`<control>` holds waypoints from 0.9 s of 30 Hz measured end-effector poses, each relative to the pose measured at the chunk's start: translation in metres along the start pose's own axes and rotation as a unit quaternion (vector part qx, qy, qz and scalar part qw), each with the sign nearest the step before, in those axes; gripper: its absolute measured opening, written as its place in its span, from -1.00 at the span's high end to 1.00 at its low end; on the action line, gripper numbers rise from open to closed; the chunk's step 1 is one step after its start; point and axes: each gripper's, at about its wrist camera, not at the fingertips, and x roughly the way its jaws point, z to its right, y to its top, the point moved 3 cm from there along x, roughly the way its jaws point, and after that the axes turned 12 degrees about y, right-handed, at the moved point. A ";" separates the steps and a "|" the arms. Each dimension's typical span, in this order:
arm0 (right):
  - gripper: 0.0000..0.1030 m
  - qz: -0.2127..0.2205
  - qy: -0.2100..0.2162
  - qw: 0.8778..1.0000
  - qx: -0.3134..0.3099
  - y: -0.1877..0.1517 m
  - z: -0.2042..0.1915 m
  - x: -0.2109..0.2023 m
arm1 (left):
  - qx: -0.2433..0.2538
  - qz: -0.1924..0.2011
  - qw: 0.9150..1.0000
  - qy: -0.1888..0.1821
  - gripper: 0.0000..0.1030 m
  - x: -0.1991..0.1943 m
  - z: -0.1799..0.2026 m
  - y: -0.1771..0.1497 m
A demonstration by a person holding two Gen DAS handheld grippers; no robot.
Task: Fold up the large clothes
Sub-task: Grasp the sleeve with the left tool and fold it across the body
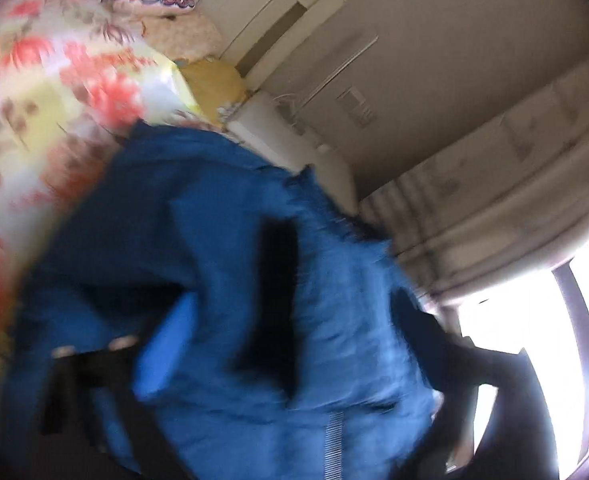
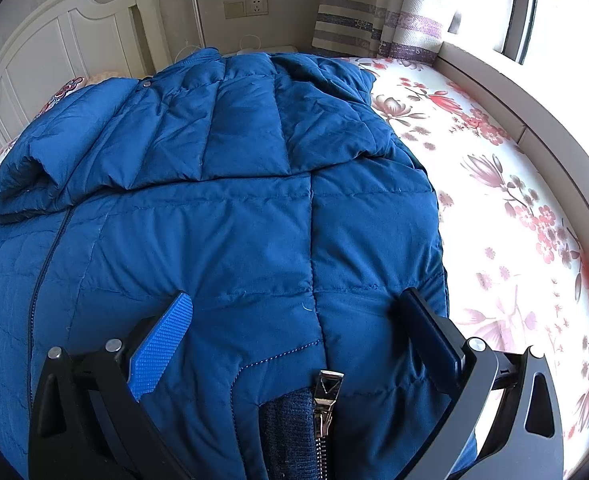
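On the left, the left gripper was blurred under the blue jacket, so I could not tell its state. On the floral bed, the jacket lay under the right gripper, fingers apart. It seemed light, puffy and slippery; the hem by the zipper would give a firmer hold.

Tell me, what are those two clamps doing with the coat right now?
Right hand-held gripper open, straddling the blue quilted puffer jacket near its zipper. Left hand-held gripper blurred, seemingly pinching blue fabric. Jacket lies on floral bedsheet; nothing obstructing.
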 end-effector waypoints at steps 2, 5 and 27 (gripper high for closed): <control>-0.91 0.000 0.001 1.000 0.001 0.000 0.000 0.000 | 0.026 -0.004 0.998 0.052 -0.87 0.013 0.011 -0.008; -0.91 0.000 0.002 1.000 0.001 0.000 0.001 0.000 | 0.085 -0.034 0.993 0.073 0.74 0.032 0.032 -0.021; -0.91 0.002 0.009 1.000 0.005 0.000 0.001 0.000 | 0.248 0.122 0.957 0.089 -0.87 -0.041 0.080 -0.079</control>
